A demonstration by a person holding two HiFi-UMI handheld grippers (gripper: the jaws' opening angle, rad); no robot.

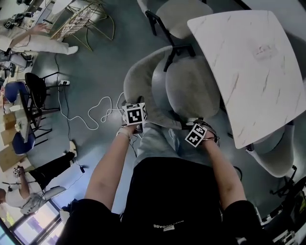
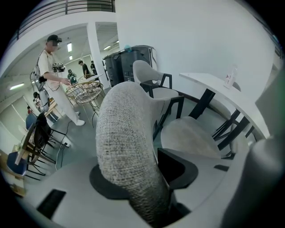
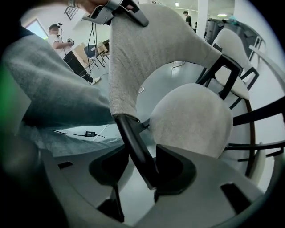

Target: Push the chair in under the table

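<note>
A grey upholstered chair (image 1: 162, 91) stands at the near left corner of the white marble table (image 1: 253, 72), its seat partly under the top. My left gripper (image 1: 134, 115) sits on the left end of the curved backrest. In the left gripper view the woven backrest (image 2: 127, 133) fills the gap of that gripper (image 2: 142, 176), which is shut on it. My right gripper (image 1: 198, 134) is at the backrest's right end. There, the black strut (image 3: 136, 147) below the fabric runs between the jaws of the right gripper (image 3: 142, 171), lying against one pad with a gap to the other.
A second grey chair (image 1: 177, 14) stands beyond the table's far corner, and another (image 1: 277, 153) is tucked in at the right. A white cable (image 1: 91, 112) snakes over the floor at left. A wire chair (image 1: 81, 19) and people stand further left. My legs (image 1: 158, 141) are just behind the chair.
</note>
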